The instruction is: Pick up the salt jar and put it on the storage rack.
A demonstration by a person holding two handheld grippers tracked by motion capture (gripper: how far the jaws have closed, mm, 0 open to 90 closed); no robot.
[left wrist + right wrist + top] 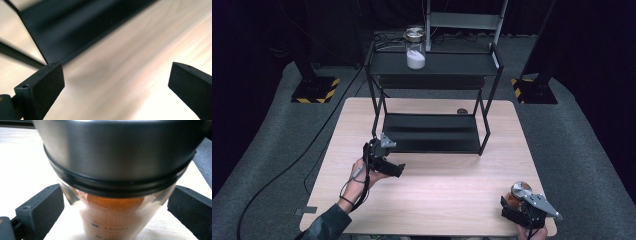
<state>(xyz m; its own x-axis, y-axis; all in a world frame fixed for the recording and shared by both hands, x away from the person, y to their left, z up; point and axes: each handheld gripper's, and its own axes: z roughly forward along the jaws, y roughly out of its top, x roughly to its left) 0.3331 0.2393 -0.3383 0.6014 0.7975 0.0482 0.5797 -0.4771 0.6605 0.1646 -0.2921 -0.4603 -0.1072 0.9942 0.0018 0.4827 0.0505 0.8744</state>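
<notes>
Orange-filled jar (117,195) at near right table (437,200) corner, between right gripper (116,207) jaws.
Jaws spread either side of glass, contact not discernible. Left gripper (116,82) open, empty, near black rack (432,131).

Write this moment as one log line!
left gripper: open, empty, by rack | right gripper: open around jar
</notes>
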